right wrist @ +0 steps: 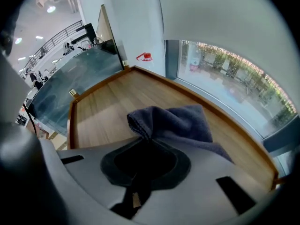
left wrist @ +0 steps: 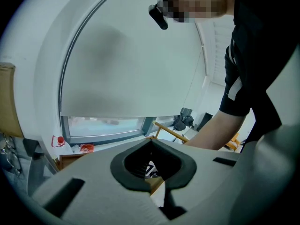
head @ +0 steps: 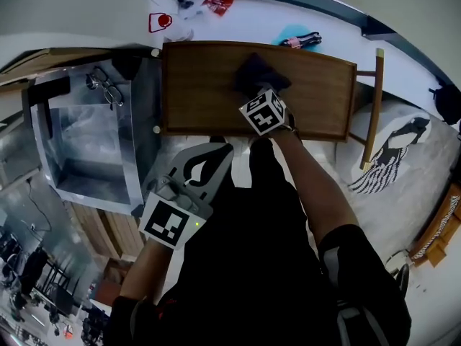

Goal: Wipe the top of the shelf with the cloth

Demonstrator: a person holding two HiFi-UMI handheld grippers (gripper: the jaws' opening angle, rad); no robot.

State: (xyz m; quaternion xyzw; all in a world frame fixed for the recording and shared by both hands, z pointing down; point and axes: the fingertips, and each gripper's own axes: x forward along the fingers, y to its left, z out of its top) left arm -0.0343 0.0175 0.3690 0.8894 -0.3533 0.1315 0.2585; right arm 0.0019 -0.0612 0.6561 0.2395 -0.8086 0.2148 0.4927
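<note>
A dark blue-grey cloth [head: 256,73] lies bunched on the brown wooden shelf top [head: 194,85], right of its middle. My right gripper [head: 254,92] is shut on the cloth's near edge. In the right gripper view the cloth [right wrist: 174,121] rises in a fold out of the jaws, my right gripper [right wrist: 148,138] pinching it, and spreads over the shelf top [right wrist: 108,104]. My left gripper [head: 215,153] hangs shut and holding nothing, below the shelf's front edge and close to my body. In its own view the left gripper [left wrist: 151,142] points up at a window and a person's arm.
A glass-topped cabinet [head: 86,143] stands to the left of the shelf, with spectacles [head: 105,86] on it. Beyond the shelf runs a white sill [head: 338,31] with a red packet [head: 219,2] and a blue item [head: 297,37]. A wooden frame [head: 374,107] stands at right.
</note>
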